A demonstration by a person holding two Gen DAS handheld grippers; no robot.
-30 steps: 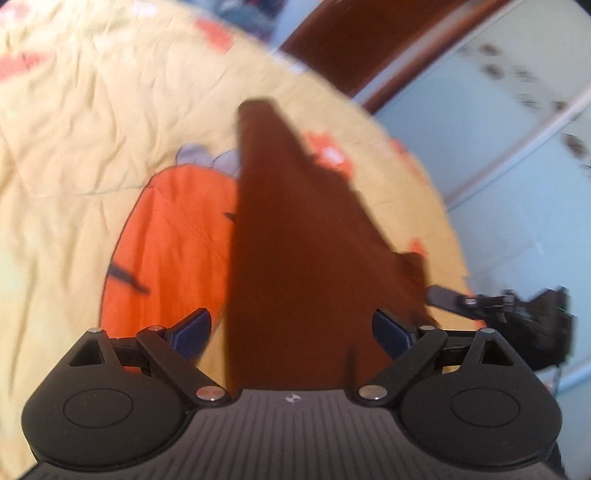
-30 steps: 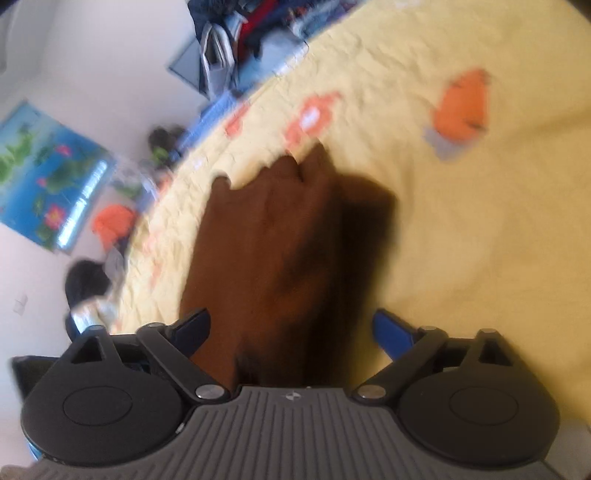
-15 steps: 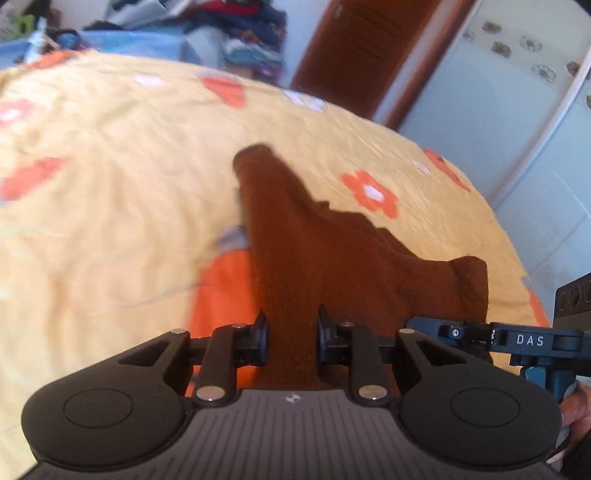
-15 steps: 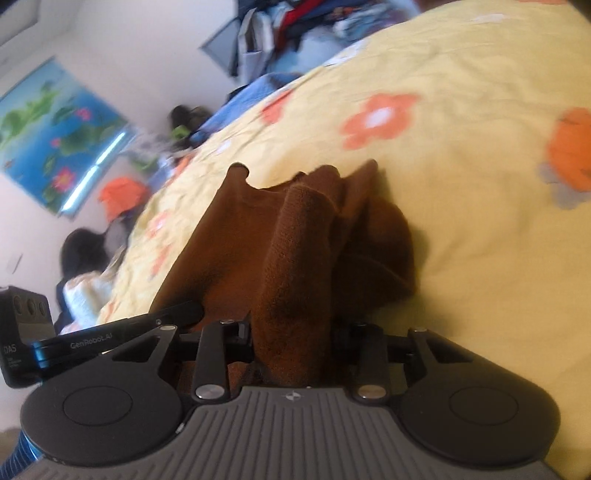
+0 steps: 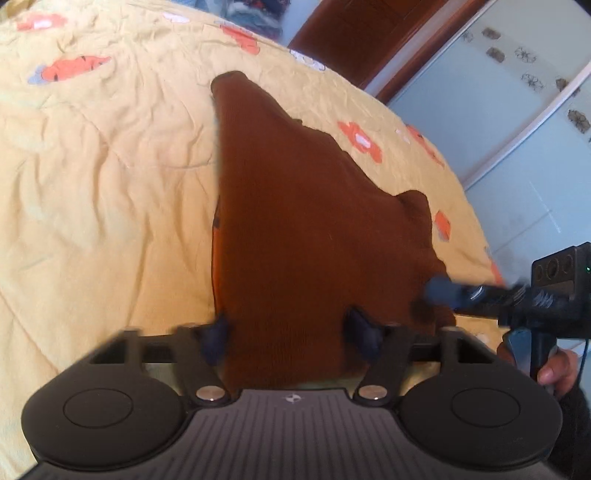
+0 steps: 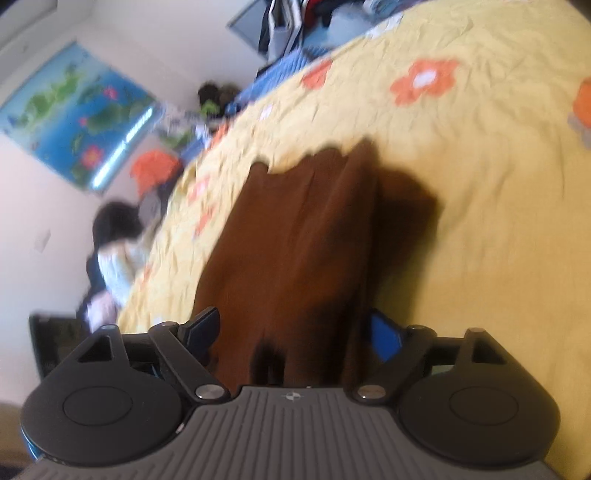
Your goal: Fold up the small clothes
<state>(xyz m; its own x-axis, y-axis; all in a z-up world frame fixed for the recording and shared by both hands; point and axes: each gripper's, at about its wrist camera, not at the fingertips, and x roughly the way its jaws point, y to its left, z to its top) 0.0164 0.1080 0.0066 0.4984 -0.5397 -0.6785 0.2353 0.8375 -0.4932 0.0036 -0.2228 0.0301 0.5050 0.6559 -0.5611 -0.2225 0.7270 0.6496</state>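
Brown knit: small garment (image 5: 306, 229), lying flat on bedspread, near edge running between both tools' fingers.
L gripper (image 5: 291, 332): jaws spread wide, nothing pinched; cloth edge sits in the gap, pads clear of it.
R gripper (image 6: 291, 332): jaws apart, no grip; garment (image 6: 295, 243) directly ahead. Seen from L cam at right, hand-held, tip at cloth's right corner.
Step (est.): release after a fold; garment looks doubled, darker under-layer shows at its right side in R view.
Next (est.): pick fresh edge or corners w/ both tools, close jaws, carry over for 2nd fold; keep layers aligned.
Surface: yellow bedspread (image 5: 110, 192), creased, orange flower print.
Room: wooden door (image 5: 354, 33), pale wardrobe, wall poster (image 6: 74, 114), clothes pile at far side.
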